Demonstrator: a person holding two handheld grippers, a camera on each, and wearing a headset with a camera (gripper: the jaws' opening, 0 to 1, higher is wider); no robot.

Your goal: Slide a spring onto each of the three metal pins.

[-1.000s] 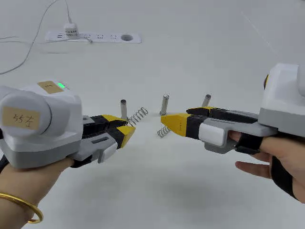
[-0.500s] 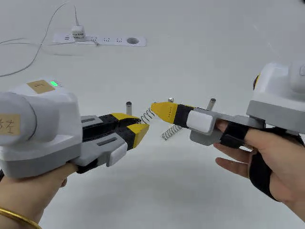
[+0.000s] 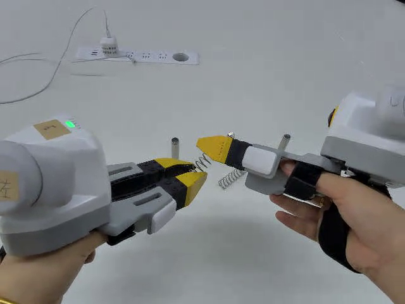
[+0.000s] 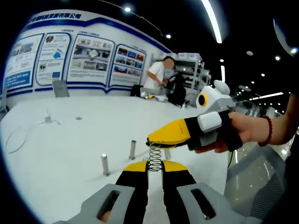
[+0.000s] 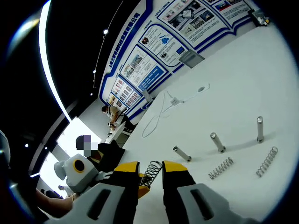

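All three silver metal pins point(image 5: 217, 142) stand bare: left claw point(image 4: 155, 166) pinches one wire coil spring point(image 4: 154, 156) aloft, right claw point(image 5: 151, 166) straddles its end, grip unclear; two loose springs point(image 5: 221, 168) lie on the white table point(image 3: 253, 76).

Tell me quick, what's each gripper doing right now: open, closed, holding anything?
Left gripper: closed on one end of a spring.
Right gripper: closed on the other end of that same spring.
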